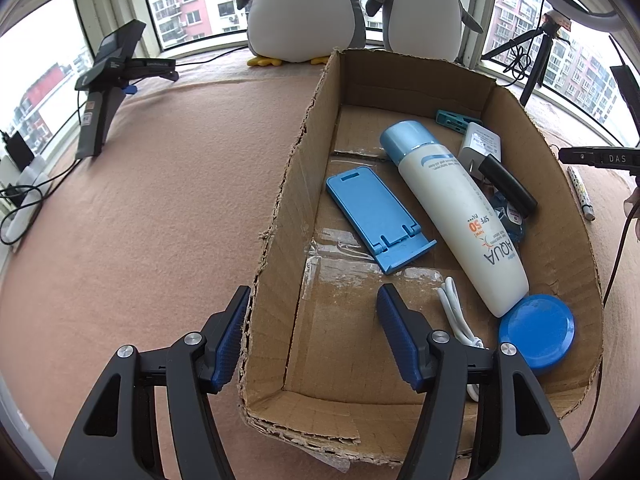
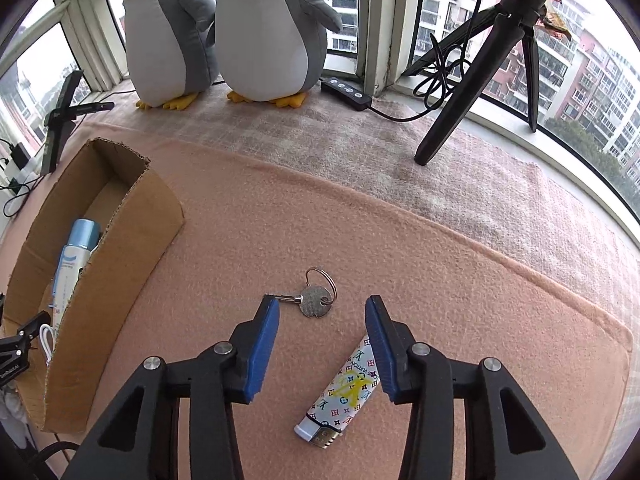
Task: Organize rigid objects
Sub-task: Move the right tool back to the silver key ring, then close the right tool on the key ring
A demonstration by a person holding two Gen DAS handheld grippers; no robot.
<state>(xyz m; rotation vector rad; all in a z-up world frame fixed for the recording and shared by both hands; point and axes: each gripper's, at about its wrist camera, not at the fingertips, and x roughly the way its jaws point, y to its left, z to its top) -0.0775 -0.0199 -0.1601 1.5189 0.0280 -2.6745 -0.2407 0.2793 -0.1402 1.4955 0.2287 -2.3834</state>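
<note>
Mostly done, judging by the cardboard box (image 1: 540, 128): sunscreen bottle (image 1: 452, 208), blue phone stand (image 1: 376, 220), blue lid (image 1: 536, 330) and more already inside. Left on the counter (image 2: 440, 240): key (image 2: 316, 306) just ahead of the right hand-held gripper (image 2: 322, 312), patterned lighter (image 2: 344, 392) between its jaws, untouched. Left hand-held gripper (image 1: 312, 300) open, empty, straddling the box wall. Small items behind the bottle hard to identify, possibly a charger.

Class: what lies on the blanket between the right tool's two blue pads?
In the right wrist view, the right tool has only a key and bare blanket there.
</note>
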